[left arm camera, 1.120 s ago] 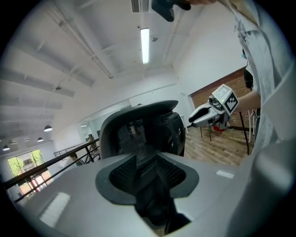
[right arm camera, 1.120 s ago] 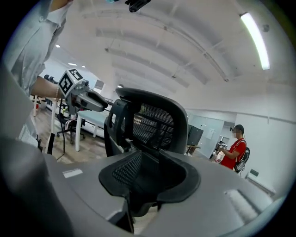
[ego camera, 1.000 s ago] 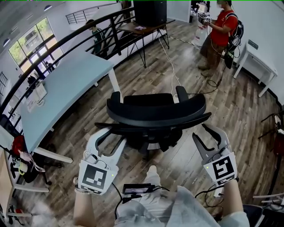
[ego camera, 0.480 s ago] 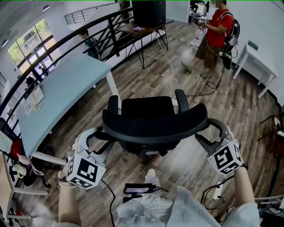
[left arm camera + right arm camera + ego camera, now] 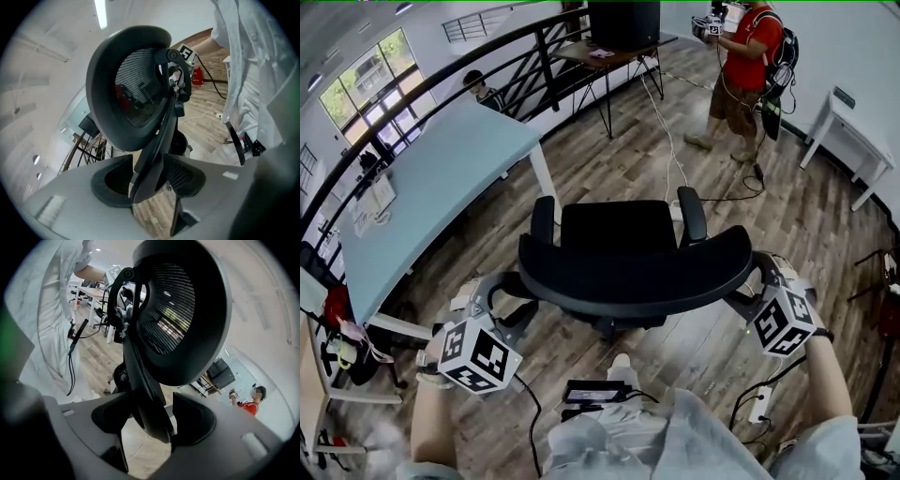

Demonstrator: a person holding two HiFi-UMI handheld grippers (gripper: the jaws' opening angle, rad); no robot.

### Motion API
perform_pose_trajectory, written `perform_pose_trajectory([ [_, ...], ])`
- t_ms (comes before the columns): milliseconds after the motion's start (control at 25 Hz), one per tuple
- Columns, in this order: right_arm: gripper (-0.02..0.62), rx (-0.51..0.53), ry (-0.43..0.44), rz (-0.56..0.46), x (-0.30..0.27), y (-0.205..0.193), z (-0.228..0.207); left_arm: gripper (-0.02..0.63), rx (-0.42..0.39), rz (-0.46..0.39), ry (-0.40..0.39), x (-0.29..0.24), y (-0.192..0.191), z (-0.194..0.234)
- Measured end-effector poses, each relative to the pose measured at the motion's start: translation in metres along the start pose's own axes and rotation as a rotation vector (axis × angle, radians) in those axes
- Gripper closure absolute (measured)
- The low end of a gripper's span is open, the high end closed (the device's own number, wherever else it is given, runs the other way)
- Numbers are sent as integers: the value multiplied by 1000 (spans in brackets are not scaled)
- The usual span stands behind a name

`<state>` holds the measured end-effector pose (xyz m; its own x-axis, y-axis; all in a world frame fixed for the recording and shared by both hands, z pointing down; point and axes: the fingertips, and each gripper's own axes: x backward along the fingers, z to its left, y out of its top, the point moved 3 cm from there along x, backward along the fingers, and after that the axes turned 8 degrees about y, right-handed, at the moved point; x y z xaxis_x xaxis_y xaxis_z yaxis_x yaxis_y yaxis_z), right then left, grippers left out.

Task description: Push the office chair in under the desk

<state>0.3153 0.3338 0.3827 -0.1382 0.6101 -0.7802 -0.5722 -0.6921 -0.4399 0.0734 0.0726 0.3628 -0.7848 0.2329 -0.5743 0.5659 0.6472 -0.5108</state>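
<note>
A black office chair (image 5: 617, 230) stands on the wood floor, its seat facing away from me and beside the end of the pale blue desk (image 5: 431, 192). Its curved mesh backrest (image 5: 633, 277) is nearest me. My left gripper (image 5: 508, 289) straddles the backrest's left end, open, with the frame edge (image 5: 157, 140) between its jaws. My right gripper (image 5: 761, 274) straddles the right end, its jaws opening around the backrest's edge (image 5: 145, 385). I see no pad pressing on the frame in either gripper view.
A person in a red shirt (image 5: 748, 56) stands at the back right near a white table (image 5: 853, 141). A dark table (image 5: 614, 56) sits by the black railing (image 5: 487, 70). A white cable (image 5: 673, 150) crosses the floor, and bags (image 5: 337, 323) lie left.
Both grippers moved out from behind the chair onto the two ends of its backrest, jaws wider. The chair turned slightly squarer to me. The person in red stepped farther away.
</note>
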Motion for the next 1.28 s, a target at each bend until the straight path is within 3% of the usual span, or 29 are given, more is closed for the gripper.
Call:
perform_pose_trajectory([
  [240,327,37,70,41,-18,-2,2,428,-52,44,-67,-13,-11,-6],
  [400,327,76,116,81,-25,-2,0,428,-132,89,-112,-22,-17,-9],
  [800,327,136,202,140,-54,-16,2,430,-229,124,-178,-44,-15,-17],
  [1040,331,142,178,136,-59,-11,-3,430,-304,141,-159,-72,-23,-26],
  [1120,375,159,166,142,-60,-12,-4,436,-323,149,-159,-73,-25,-26],
  [1160,408,166,168,145,-60,-12,-4,455,-331,148,-158,-73,-24,-26],
  [1280,420,175,166,150,-58,-16,-3,518,-366,149,-133,-73,-23,-27],
])
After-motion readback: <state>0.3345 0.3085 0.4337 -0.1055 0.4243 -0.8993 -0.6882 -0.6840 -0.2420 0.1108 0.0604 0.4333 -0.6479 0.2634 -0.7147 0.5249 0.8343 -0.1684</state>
